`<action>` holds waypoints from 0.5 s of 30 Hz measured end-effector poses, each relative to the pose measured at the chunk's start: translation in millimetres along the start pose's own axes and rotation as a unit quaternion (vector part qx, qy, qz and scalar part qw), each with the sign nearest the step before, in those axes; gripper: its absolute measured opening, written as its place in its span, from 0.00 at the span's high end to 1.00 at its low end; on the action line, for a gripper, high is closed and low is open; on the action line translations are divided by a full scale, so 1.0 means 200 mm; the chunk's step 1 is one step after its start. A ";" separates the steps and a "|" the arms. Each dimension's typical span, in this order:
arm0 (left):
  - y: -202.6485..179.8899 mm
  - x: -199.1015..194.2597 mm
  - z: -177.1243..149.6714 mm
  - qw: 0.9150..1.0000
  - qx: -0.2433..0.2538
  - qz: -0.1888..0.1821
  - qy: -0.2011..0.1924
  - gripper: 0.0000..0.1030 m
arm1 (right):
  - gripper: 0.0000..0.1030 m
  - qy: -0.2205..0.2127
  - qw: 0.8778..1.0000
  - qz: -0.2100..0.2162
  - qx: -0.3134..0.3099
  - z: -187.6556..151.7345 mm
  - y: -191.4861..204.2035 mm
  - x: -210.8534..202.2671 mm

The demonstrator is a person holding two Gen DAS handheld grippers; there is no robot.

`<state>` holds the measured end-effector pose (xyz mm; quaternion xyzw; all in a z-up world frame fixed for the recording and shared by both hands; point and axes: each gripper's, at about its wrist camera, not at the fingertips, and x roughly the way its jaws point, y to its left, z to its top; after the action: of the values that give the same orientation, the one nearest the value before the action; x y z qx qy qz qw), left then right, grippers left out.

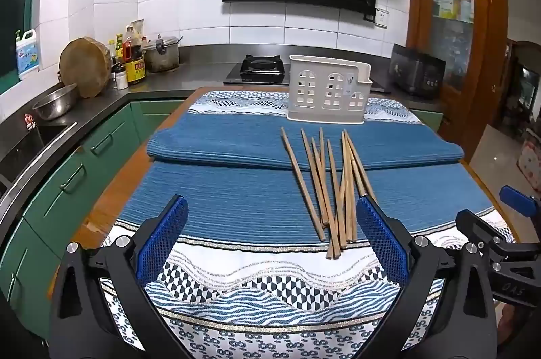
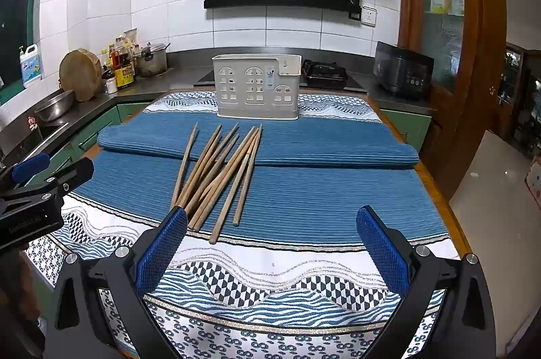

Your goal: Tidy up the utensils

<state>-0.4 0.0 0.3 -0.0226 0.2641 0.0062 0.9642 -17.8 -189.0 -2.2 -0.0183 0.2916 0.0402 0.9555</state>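
**A:** Left wrist view first. What do you see?

**B:** The left gripper point(image 1: 272, 217) is at the bottom of the frame. Its two blue pads are spread wide, and nothing is between them. It hangs over a blue and white cloth point(image 1: 216, 190) on a table.

**A:** Where are the chopsticks?

**B:** The wooden chopsticks point(image 1: 329, 186) lie in a loose pile on the cloth, a bit right of the middle. Some cross over each other. Their near ends are just beside the right blue pad.

**A:** And the holder?

**B:** The white utensil holder point(image 1: 327, 92) stands upright behind the chopsticks, above the middle of the frame. It has little window holes. It looks empty from here.

**A:** Now the right wrist view?

**B:** The right gripper point(image 2: 271, 217) is at the bottom too, pads wide apart, holding nothing. Here the chopsticks point(image 2: 219, 176) sit left of the middle, near the left pad. The holder point(image 2: 257, 87) is above them. The other gripper peeks in at the left edge.
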 end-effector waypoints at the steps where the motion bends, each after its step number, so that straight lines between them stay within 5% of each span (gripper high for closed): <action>1: 0.00 0.00 0.00 1.000 0.000 0.000 -0.001 0.04 | 0.06 0.000 1.000 0.000 0.000 0.00 0.00 0.00; 15: 0.00 -0.04 0.02 1.000 0.002 -0.006 -0.008 0.05 | 0.06 -0.011 1.000 -0.005 0.004 0.02 -0.03 -0.04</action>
<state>-4.4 -0.7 8.5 -0.0219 0.2558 0.0001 0.9665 -21.7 -195.7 5.6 -0.0153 0.2813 0.0343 0.9589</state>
